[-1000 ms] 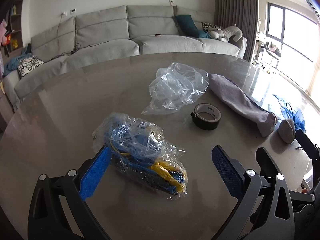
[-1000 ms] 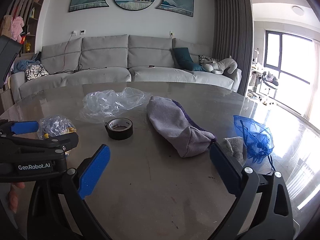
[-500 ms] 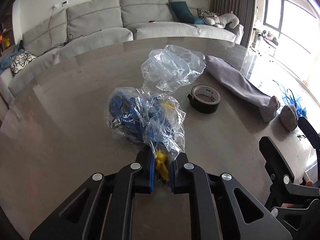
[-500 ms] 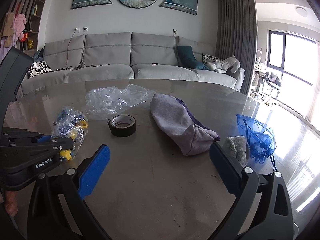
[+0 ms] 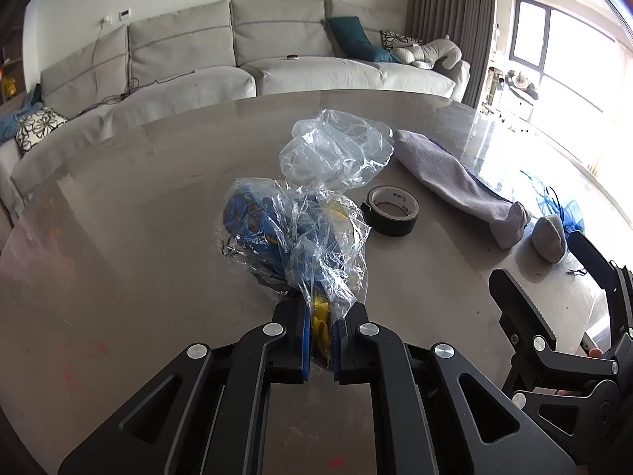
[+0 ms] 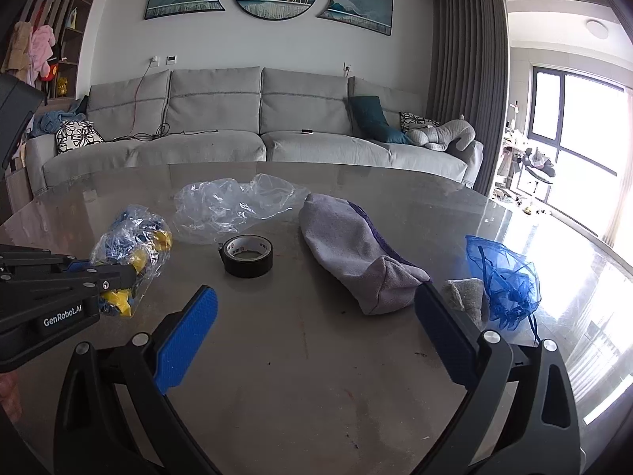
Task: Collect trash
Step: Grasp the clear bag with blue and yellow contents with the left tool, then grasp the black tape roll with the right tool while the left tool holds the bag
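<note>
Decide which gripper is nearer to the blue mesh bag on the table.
Right. The right gripper hangs open with the blue mesh bag just beyond its right finger; the left gripper, shut on the plastic packet, is across the table.

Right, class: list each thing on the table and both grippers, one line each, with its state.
left gripper: shut on the filled plastic bag
right gripper: open, holding nothing
empty clear bag: crumpled
tape roll: lying flat
grey sock: lying flat
blue mesh bag: crumpled

Black tape roll [image 6: 248, 256], grey sock [image 6: 356, 261] on table [image 6: 316, 376]; sofa [image 6: 257, 142] behind.
</note>
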